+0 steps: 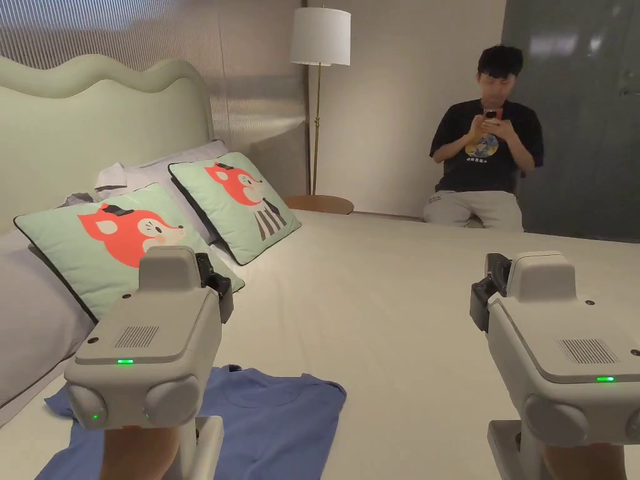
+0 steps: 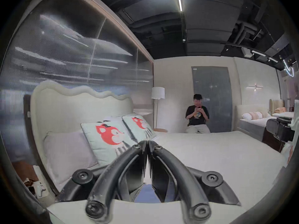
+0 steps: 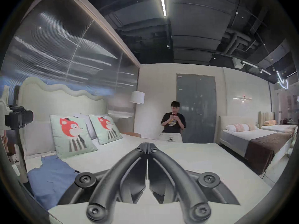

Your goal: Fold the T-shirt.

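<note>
A blue T-shirt (image 1: 275,419) lies spread flat on the white bed (image 1: 387,312), near its front edge at the lower left. My left gripper (image 1: 215,286) hovers above the shirt with its jaws closed together and empty, as the left gripper view (image 2: 147,142) confirms; a patch of the blue T-shirt (image 2: 146,195) shows below them. My right gripper (image 1: 490,290) hangs over bare sheet well to the right of the shirt, also shut and empty (image 3: 146,145). In the right gripper view the T-shirt (image 3: 51,175) lies at the lower left, with its neck end toward the pillows.
Two green fox cushions (image 1: 244,203) and grey pillows (image 1: 31,325) lean on the headboard (image 1: 94,125) at the left. A person (image 1: 484,156) sits at the bed's far side with a phone. A floor lamp (image 1: 320,37) and round side table (image 1: 319,203) stand behind. Another bed (image 3: 258,140) is at the right.
</note>
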Demonstrator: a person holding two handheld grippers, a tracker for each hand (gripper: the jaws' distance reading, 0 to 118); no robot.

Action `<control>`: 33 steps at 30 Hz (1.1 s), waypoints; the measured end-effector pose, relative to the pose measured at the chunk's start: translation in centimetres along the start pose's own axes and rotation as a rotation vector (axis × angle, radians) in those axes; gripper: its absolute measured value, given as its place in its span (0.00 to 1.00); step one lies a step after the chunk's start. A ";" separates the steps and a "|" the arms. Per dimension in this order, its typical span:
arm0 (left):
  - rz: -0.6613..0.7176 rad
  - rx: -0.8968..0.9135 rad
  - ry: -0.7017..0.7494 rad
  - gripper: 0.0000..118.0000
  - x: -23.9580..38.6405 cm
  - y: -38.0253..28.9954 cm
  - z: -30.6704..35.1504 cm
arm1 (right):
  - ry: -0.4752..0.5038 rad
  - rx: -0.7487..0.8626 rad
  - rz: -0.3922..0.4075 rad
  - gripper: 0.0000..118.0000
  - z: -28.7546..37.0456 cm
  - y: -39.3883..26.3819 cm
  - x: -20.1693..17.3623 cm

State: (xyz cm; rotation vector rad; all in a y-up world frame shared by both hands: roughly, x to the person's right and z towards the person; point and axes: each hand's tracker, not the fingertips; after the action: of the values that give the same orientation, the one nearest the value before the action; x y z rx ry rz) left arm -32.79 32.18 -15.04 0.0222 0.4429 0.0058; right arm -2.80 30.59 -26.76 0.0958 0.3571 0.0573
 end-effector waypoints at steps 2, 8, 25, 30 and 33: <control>-0.009 -0.032 0.015 0.00 -0.6 -0.7 -0.3 | 0.018 -0.018 0.001 0.01 -0.8 -0.5 -0.8; -0.039 -0.437 0.009 0.00 -2.7 -4.2 -4.8 | 0.036 -0.089 0.039 0.01 -3.3 -3.8 -1.2; 0.024 -1.308 0.004 0.87 -7.2 -22.1 -12.4 | 0.039 -0.283 0.036 0.01 -8.0 -10.4 -2.6; 0.042 -1.340 -0.008 0.85 -7.5 -23.3 -12.5 | 0.054 -0.304 0.045 0.01 -8.1 -10.7 -3.4; 0.063 -1.312 0.002 0.73 -8.3 -22.9 -12.6 | 0.056 -0.314 0.048 0.01 -8.6 -11.5 -3.4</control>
State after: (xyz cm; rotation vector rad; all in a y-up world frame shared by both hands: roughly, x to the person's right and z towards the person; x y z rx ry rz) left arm -45.68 9.46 -23.35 -1.2534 0.3738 0.3564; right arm -8.51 19.61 -34.82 -0.2083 0.3978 0.1630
